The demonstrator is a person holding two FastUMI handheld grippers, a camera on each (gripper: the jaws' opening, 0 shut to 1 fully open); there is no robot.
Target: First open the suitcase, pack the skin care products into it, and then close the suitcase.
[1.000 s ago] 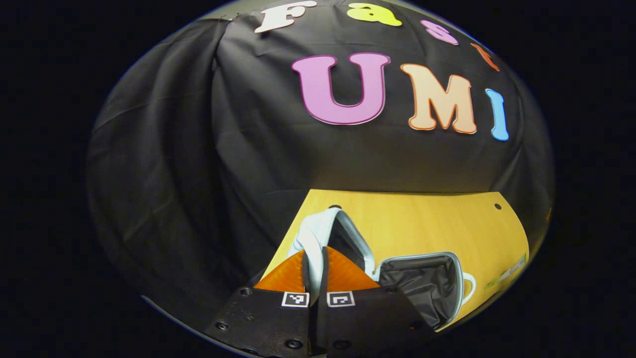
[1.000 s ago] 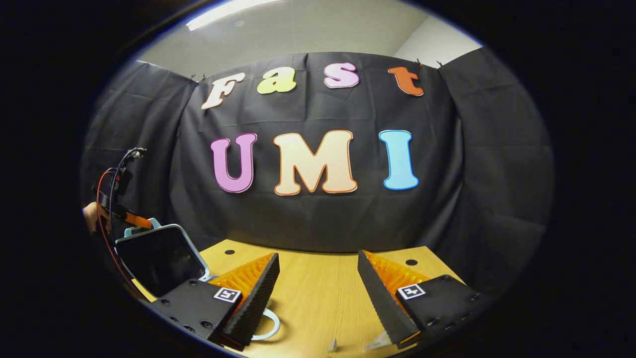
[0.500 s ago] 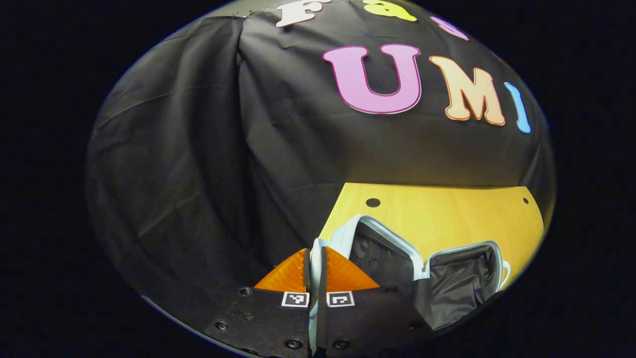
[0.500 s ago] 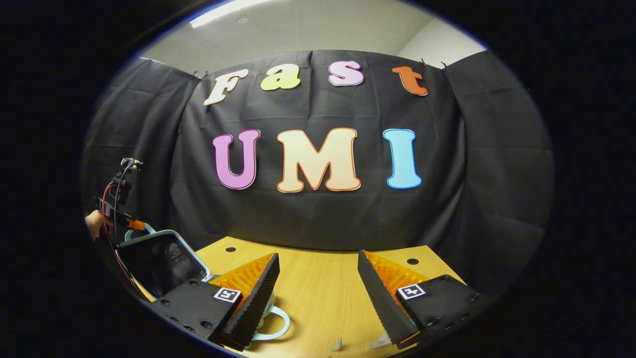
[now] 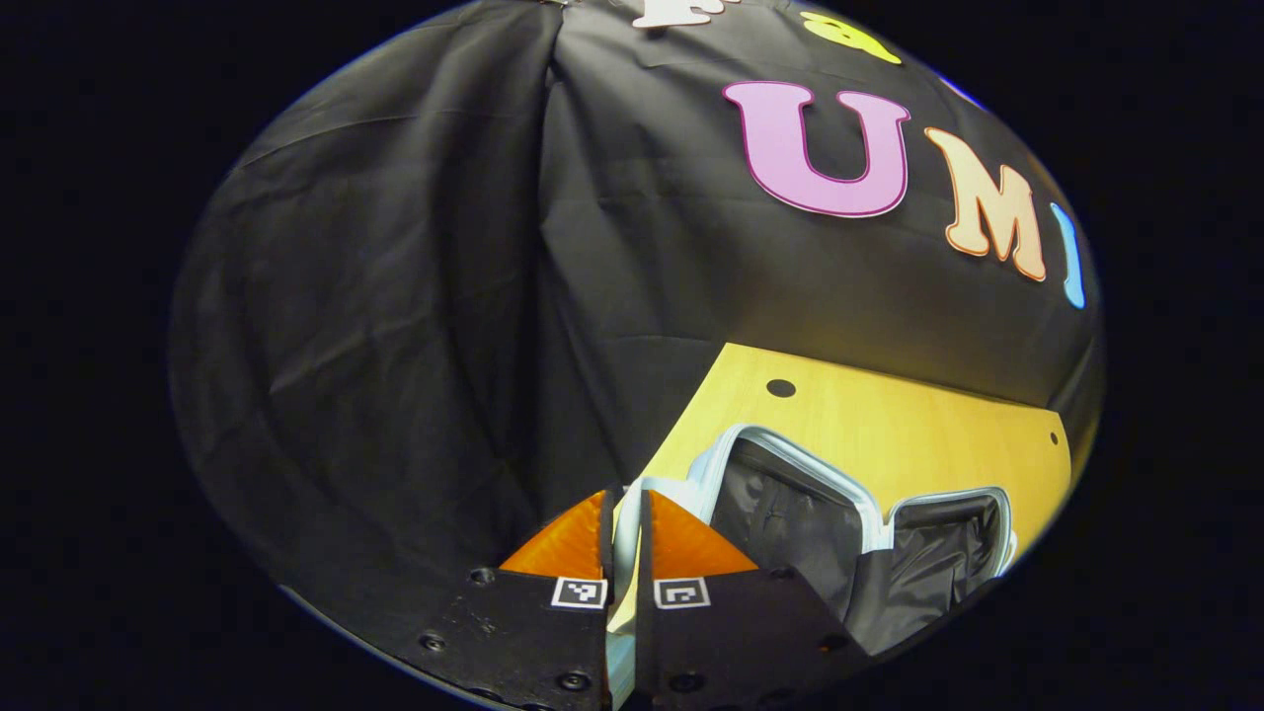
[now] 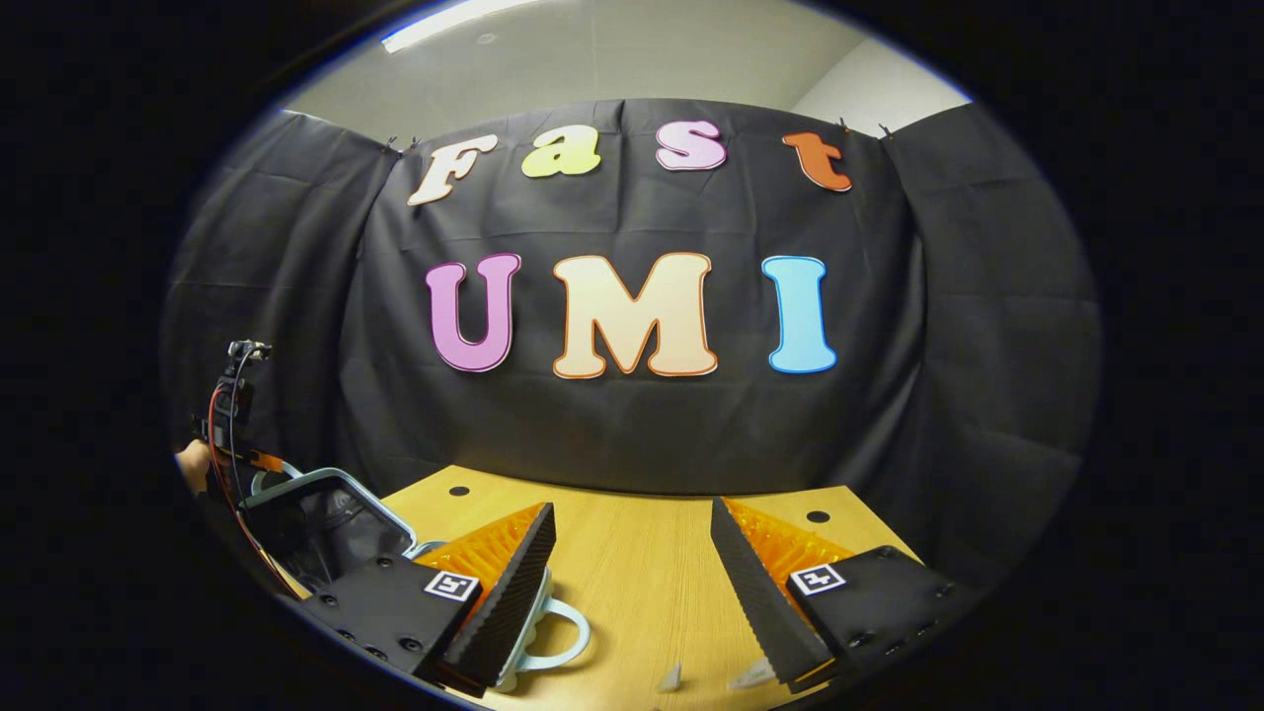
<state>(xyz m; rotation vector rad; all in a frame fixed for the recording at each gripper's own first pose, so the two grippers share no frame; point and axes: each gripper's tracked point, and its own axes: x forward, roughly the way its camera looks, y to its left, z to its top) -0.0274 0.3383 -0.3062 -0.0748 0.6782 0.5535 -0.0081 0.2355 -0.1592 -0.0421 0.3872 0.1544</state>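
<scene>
The small pale blue suitcase lies open on the wooden table [image 5: 889,425], its black lining showing. In the left gripper view, my left gripper [image 5: 622,494] is shut on the pale edge of the suitcase lid [image 5: 790,494], with the base half [image 5: 953,528] lying beyond it. In the right gripper view the lid [image 6: 326,518] leans back at far left, with the left gripper [image 6: 259,459] and a hand [image 6: 193,464] behind it. My right gripper [image 6: 632,513] hangs open over the table with nothing between its fingers. The suitcase's looped handle [image 6: 568,632] lies by its left finger.
Two small white tips [image 6: 671,677] poke up at the bottom edge of the right gripper view; I cannot tell what they are. The black cloth wall closes the table's far side. Bare tabletop [image 6: 642,573] stretches ahead of the right gripper.
The left gripper has swung the lid further back and down to the left, so the suitcase gapes wider. The right gripper has hardly moved and stays open.
</scene>
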